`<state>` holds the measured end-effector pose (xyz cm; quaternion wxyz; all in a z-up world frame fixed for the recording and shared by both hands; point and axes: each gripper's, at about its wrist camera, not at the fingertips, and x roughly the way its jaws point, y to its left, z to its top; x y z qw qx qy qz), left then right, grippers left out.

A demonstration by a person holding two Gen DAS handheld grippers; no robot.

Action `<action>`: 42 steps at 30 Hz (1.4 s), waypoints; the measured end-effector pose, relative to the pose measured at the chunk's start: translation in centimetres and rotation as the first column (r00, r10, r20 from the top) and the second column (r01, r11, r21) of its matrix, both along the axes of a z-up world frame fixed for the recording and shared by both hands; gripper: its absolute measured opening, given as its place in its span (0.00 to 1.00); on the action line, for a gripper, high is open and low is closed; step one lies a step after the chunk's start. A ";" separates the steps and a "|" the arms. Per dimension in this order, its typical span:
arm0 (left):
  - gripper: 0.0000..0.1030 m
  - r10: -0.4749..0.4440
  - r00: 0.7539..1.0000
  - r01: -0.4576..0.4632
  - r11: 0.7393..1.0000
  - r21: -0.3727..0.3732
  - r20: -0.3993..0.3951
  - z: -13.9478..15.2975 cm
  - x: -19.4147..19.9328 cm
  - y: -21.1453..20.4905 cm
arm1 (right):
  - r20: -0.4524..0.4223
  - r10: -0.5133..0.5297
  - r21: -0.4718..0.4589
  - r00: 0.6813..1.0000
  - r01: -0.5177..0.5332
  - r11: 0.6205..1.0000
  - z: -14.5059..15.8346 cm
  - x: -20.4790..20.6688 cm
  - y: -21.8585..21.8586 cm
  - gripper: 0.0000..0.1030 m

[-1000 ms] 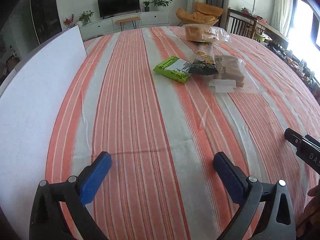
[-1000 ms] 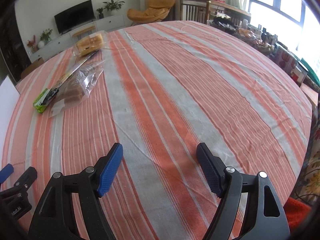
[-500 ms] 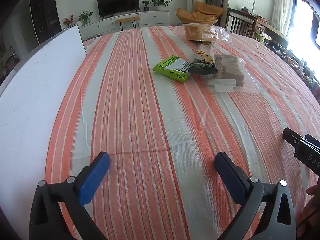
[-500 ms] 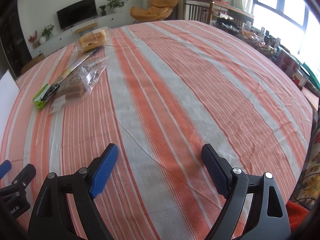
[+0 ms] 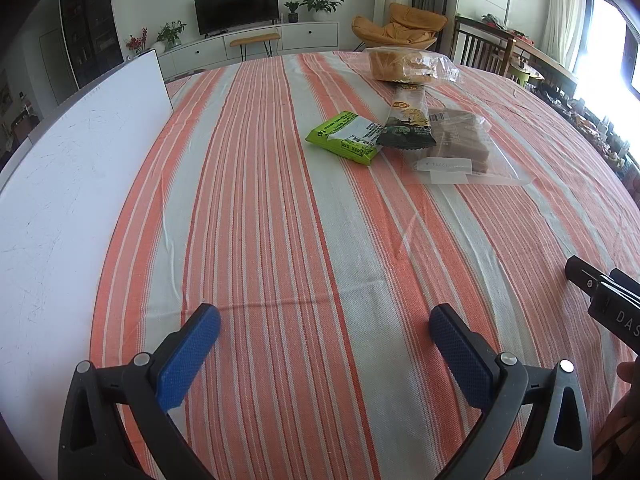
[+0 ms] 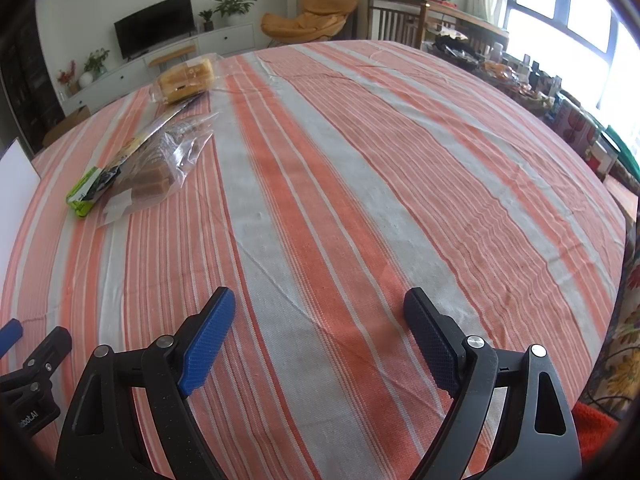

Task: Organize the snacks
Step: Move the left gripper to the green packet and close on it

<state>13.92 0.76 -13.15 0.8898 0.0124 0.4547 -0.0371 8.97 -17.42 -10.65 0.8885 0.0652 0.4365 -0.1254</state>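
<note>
Snacks (image 5: 404,128) lie clustered far up the striped tabletop (image 5: 280,240), ahead-right of the empty, wide-open left gripper (image 5: 325,334) and ahead-left of the equally empty, wide right gripper (image 6: 319,316), roughly between them.

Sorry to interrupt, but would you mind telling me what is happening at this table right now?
A person holds two handheld grippers over a striped tablecloth, about to tidy snacks. The left gripper and right gripper are both open and empty. Nothing is picked up yet: the green packet, dark snack bar, clear bag of brown cakes and bagged bread lie clustered farther up the table, beyond the grippers. A white board lies at the left.
</note>
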 end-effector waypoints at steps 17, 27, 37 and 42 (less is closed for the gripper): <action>1.00 0.073 0.993 -0.089 0.980 -0.180 -0.090 2.8 5.2 2.2 | -0.004 0.005 0.000 1.000 -0.005 1.000 0.0 0.0 0.2 0.89; 0.81 0.170 0.948 -0.237 0.941 -0.242 -0.268 2.5 16.2 1.1 | -0.005 0.007 0.000 1.000 -0.007 1.000 0.0 0.0 0.2 0.90; 0.81 -0.237 0.948 0.220 0.970 -0.101 -0.211 4.2 18.6 0.0 | -0.010 0.022 0.003 1.000 -0.022 1.000 -0.2 0.3 0.5 0.92; 0.81 -0.408 0.868 0.402 0.912 -0.083 -0.284 2.6 17.5 -0.8 | -0.010 0.023 0.003 1.000 -0.023 1.000 -0.1 0.3 0.5 0.92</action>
